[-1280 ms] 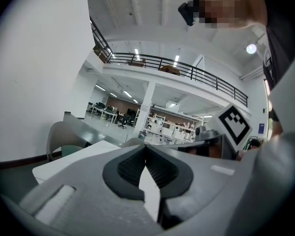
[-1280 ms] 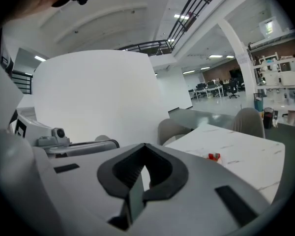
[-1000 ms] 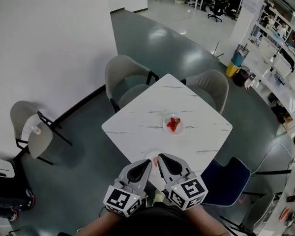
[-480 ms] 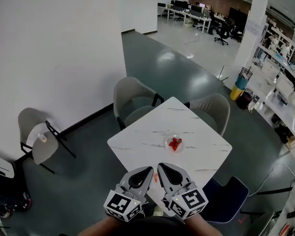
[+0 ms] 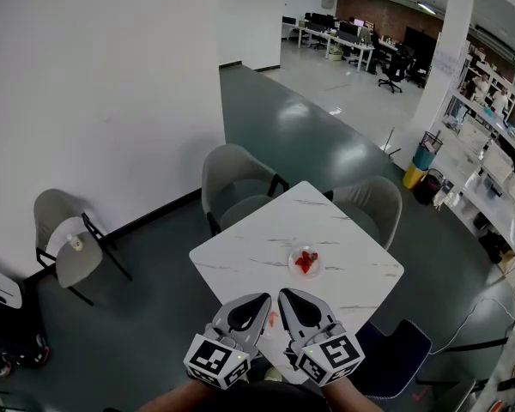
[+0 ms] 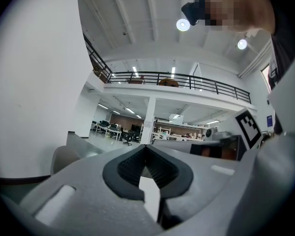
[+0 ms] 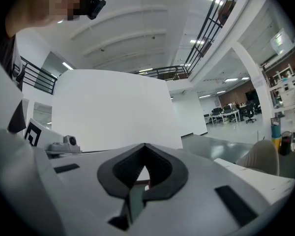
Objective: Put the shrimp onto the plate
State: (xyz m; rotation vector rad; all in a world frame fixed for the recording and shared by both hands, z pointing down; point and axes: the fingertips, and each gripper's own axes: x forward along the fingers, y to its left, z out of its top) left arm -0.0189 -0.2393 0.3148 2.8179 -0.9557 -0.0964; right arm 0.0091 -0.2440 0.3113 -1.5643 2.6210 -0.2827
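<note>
Your left gripper (image 5: 259,302) and right gripper (image 5: 285,297) both have jaws pressed together on nothing, side by side above the table's (image 5: 240,247) near edge. A small pink shrimp (image 5: 272,319) seems to lie just below, between their noses, about as near to one as the other; its long axis is too small to read. The plate (image 5: 293,269), which already holds red pieces, sits ahead and slightly right. Only the head view shows these; both gripper views look out over the hall
</note>
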